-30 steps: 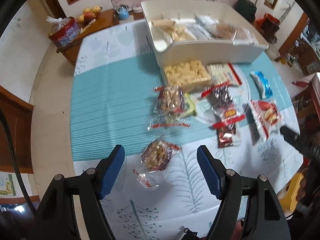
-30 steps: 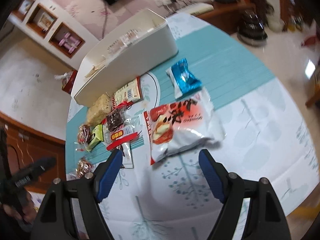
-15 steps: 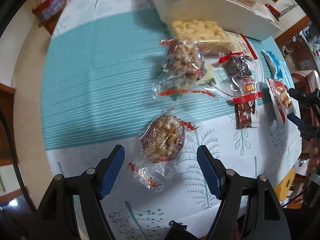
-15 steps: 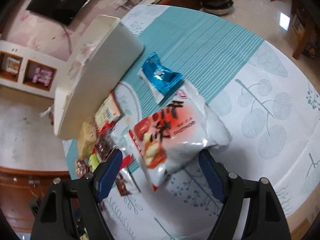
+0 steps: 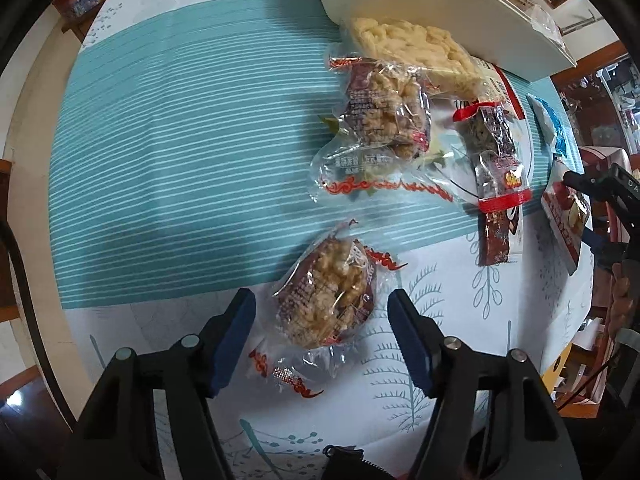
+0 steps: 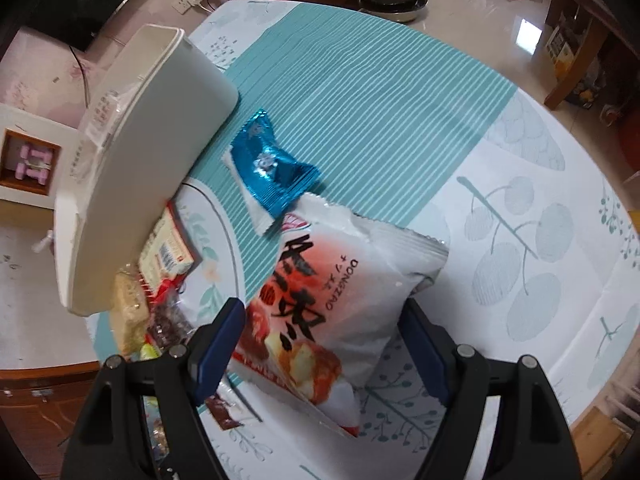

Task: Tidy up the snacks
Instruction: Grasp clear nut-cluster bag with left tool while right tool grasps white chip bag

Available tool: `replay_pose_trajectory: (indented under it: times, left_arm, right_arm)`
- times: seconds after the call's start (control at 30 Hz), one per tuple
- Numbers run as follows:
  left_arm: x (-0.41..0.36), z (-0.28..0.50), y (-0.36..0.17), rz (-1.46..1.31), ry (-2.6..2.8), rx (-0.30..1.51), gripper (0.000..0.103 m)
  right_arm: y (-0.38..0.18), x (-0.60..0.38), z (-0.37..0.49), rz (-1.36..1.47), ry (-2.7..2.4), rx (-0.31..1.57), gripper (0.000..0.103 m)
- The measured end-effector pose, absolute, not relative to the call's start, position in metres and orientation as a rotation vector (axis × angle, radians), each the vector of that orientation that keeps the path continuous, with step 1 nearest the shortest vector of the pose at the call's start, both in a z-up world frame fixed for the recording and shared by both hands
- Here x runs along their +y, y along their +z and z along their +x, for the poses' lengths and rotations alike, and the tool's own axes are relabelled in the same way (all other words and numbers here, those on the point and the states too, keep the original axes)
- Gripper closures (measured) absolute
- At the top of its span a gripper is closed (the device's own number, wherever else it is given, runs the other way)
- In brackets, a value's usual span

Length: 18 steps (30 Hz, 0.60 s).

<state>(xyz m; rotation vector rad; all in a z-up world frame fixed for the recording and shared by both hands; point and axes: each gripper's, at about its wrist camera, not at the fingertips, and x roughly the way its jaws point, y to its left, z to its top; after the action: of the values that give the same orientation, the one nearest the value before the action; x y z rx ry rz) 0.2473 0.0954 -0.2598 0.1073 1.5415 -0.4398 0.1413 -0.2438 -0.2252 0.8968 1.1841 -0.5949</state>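
Observation:
A clear packet holding a round puffed-rice cake [image 5: 332, 280] lies on the tablecloth. My left gripper [image 5: 320, 308] points down over it with a blue finger on each side. Its jaws are closing and the pads stand apart from the wrapper. In the right wrist view a white and red snack bag [image 6: 332, 280] lies between the fingers of my right gripper [image 6: 320, 308], which is open. A blue foil packet [image 6: 272, 168] rests just beyond the bag. The white bin [image 6: 152, 152] with snacks inside stands at the far side of the table.
More wrapped snacks lie between the two grippers: a second rice-cake packet [image 5: 384, 108], a pale crisp block [image 5: 412, 52] against the bin [image 5: 440, 12], and dark bars with red ends [image 5: 496, 152]. The round table's edge runs close behind both grippers.
My left gripper has come down over the rice-cake packet and its fingers have narrowed a little. My right gripper has rolled and sunk, so the white and red bag now lies between its fingers.

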Motion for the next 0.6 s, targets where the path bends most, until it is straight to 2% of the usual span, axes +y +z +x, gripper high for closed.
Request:
replay_pose_trajectory:
  times: [0.13,0.2,0.27,0.37,0.6]
  left_arm:
    - [0.095,0.252,-0.263,0.103,-0.44,1.539,0.042]
    - [0.093,0.255,-0.262,0.087,-0.453,1.543,0.051]
    - [0.09,0.257,-0.261,0.079,-0.455,1.548,0.052]
    - [0.088,0.257,-0.262,0.079,-0.457,1.548,0.053]
    - [0.092,0.253,-0.252,0.078,-0.474,1.541,0.058]
  right_arm:
    - [-0.226,-0.243,0.151,0.855,-0.612,1.214,0.024]
    - [-0.225,-0.241,0.156,0.82,-0.619,1.229,0.024]
    - [-0.224,-0.238,0.161,0.794,-0.622,1.238,0.024]
    - [-0.222,-0.232,0.17,0.76,-0.625,1.251,0.032]
    - [-0.22,-0.221,0.17,0.725,-0.61,1.248,0.041]
